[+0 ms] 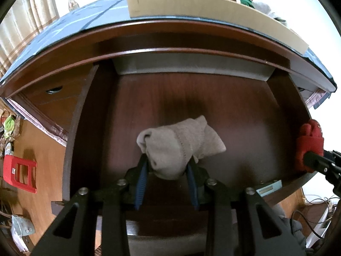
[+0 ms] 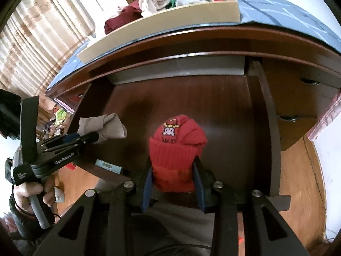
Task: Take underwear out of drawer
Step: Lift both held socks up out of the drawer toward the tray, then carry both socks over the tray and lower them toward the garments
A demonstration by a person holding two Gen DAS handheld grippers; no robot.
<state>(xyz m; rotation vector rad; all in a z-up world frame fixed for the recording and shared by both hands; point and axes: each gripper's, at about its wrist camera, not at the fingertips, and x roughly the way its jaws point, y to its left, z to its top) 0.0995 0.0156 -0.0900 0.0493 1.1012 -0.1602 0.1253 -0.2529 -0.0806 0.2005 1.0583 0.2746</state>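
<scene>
My left gripper [image 1: 168, 166] is shut on a rolled grey-beige garment [image 1: 181, 143] and holds it above the bare floor of the open dark wooden drawer [image 1: 149, 98]. My right gripper [image 2: 173, 170] is shut on a rolled red knitted garment [image 2: 177, 149] with a small pixel figure on it, also over the drawer [image 2: 191, 98]. The left gripper with the grey bundle [image 2: 104, 128] shows at the left of the right wrist view. The red bundle [image 1: 309, 145] shows at the right edge of the left wrist view.
A shallow cardboard tray [image 2: 162, 27] with several rolled garments stands on the desk's blue mat [image 1: 70, 25] above the drawer. Closed side drawers with pull handles [image 2: 309, 83] flank the open one. A red plastic stool [image 1: 19, 175] stands on the wooden floor at left.
</scene>
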